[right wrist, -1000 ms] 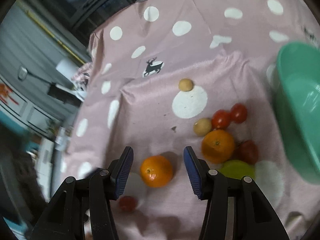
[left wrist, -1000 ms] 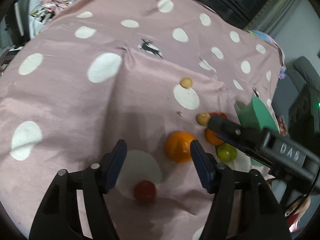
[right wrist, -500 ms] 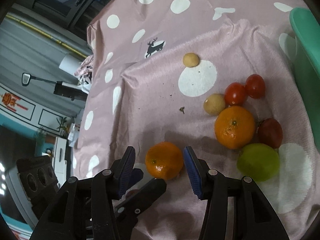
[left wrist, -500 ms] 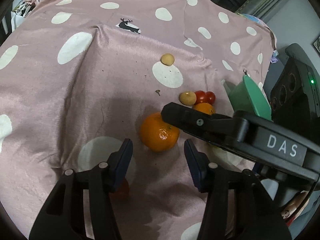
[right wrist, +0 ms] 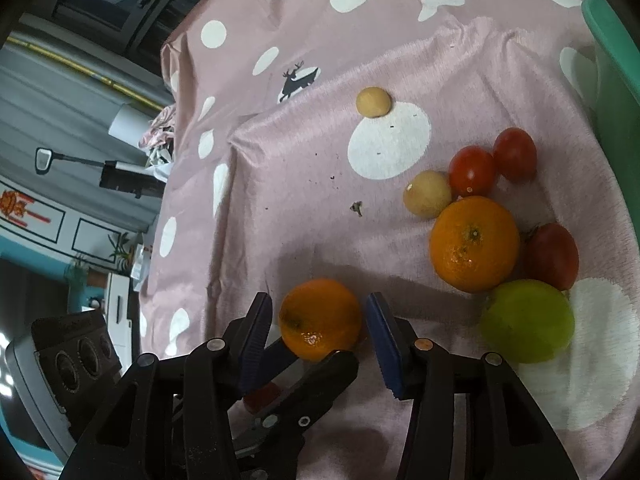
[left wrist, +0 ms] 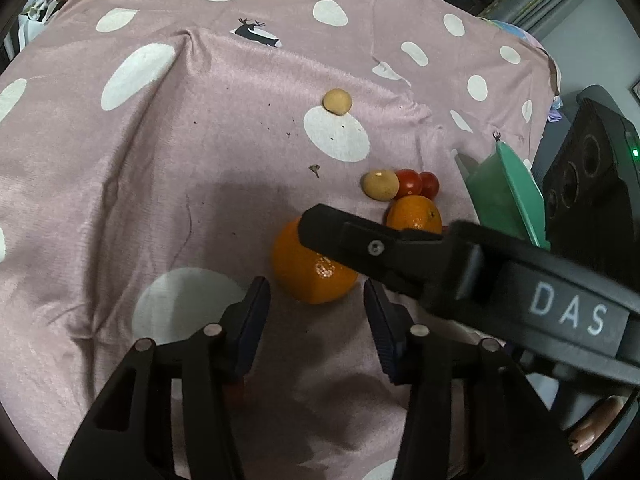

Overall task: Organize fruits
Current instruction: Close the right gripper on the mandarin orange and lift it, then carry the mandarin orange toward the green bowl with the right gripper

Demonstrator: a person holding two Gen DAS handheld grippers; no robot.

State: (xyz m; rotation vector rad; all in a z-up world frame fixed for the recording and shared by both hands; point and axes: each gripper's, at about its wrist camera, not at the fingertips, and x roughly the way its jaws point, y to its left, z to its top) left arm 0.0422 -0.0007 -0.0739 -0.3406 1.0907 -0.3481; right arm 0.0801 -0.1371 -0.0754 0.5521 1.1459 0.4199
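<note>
The lone orange (right wrist: 320, 318) lies on the pink dotted cloth (left wrist: 160, 184), apart from the other fruit, and it sits right between the blue pads of the right gripper (right wrist: 318, 330). Those jaws are closing around it, with a sliver of gap visible on each side, so the pads do not seem to press on it yet. The fruit is round, so no long axis matters; what counts is that it lies dead ahead of the right gripper's fingers and centred between them.

From the orange, the left gripper (left wrist: 316, 320) is just short of it: its pads stand on the near side of the fruit, jaws closing with nothing between them. One of its fingers reaches in beneath the right gripper in the right wrist view, and a small red tomato (right wrist: 262, 396) shows behind the right gripper's left pad, close to the orange.

Beyond the orange, on the side of the green basin (right wrist: 612, 92), a second orange (right wrist: 474, 242) touches a green fruit (right wrist: 526, 320), cherry tomatoes (right wrist: 472, 170) and a pale round fruit (right wrist: 426, 194). Another pale fruit (right wrist: 373, 102) lies farther off.

The right gripper is judged the one placed to take the orange.
</note>
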